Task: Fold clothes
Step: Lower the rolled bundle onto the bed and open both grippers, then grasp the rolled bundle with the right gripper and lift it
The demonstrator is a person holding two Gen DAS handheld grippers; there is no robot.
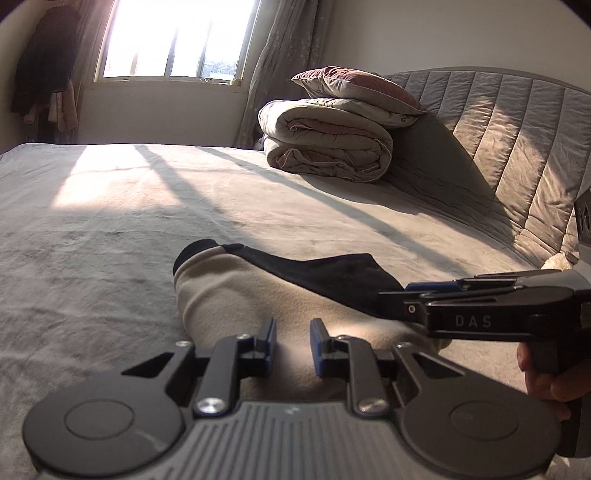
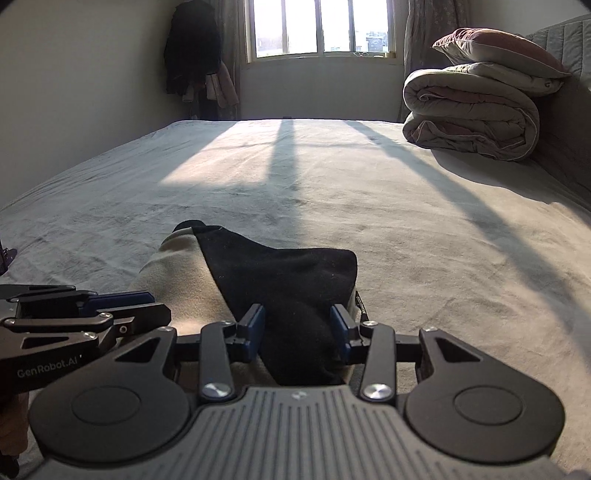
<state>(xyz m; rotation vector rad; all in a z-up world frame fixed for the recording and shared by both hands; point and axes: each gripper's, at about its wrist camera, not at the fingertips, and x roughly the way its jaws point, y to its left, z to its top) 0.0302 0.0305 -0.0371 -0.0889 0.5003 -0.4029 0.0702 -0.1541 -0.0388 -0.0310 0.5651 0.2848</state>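
Garment [image 2: 280,280]: cream-black, folded on bed [image 2: 406,221]; long axis runs away toward window [image 2: 321,26].
Left gripper [image 1: 293,341]: released, nothing between.
Right gripper [image 2: 297,326]: released, black cloth between.

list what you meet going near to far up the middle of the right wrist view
right claw → black and cream garment → bed → window

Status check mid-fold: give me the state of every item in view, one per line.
Cream-and-black garment: lying on the bed, rolled or folded into a long bundle, black part on top.
Left gripper: open over the cream part, nothing pinched.
Right gripper: jaws apart either side of the black fabric; grip unclear.
Quilt: folded, by the headboard.
Pillow: resting on the quilt.
Bed sheet: spread flat, part sunlit.
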